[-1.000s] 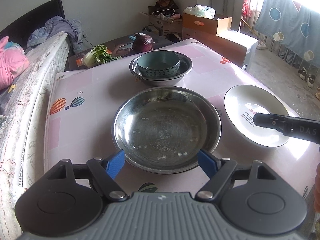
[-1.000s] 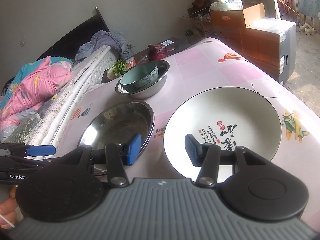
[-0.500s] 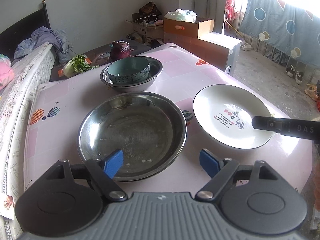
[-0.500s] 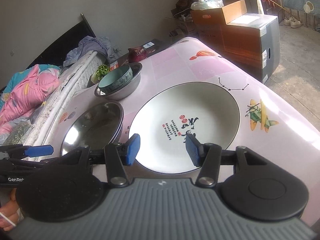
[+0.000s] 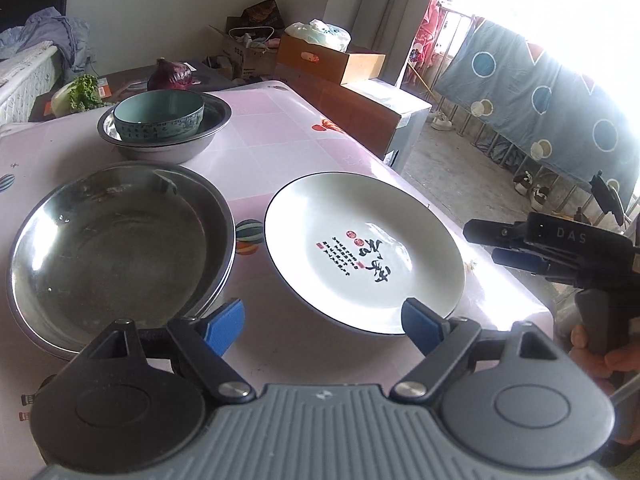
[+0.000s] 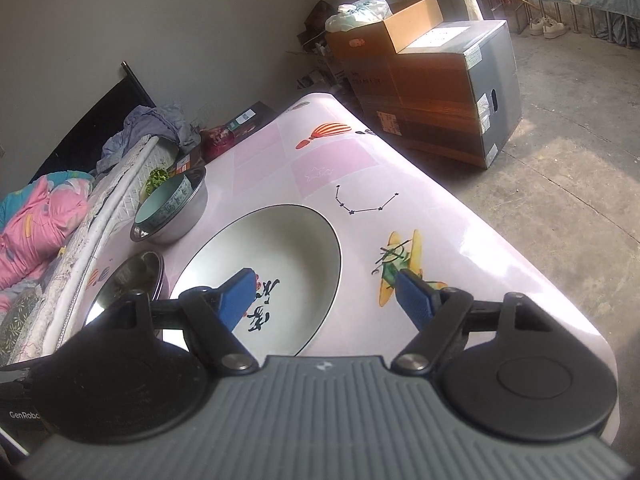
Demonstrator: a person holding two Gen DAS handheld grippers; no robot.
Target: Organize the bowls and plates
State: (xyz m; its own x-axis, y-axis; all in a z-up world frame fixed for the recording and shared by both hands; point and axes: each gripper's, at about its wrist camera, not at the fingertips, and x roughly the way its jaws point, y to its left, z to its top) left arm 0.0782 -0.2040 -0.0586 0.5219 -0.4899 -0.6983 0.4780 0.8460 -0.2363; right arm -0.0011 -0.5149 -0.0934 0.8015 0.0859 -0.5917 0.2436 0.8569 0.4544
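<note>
Right hand-held gripper [image 6: 324,294] opening, straddling white plate [image 6: 280,248] rim, nothing pinched. Left hand-held gripper [image 5: 320,322] wide, empty. Pinch rim squarely, lift level; steel pans [image 5: 116,236] probably 2, stacked.

my left gripper [image 5: 322,322]: grey ribbed housing, black round side caps, black linkage arms, silver pivot screws
its pads [image 5: 224,324]: blue, flat
my right gripper [image 6: 326,294]: same grey ribbed body, small pale logo at top centre, blue pads [image 6: 412,294]
side markings: "DAS" in white on my right unit, "GenRobo…" on my left
my right hand [image 5: 600,360]: fingers around a black handle
</note>
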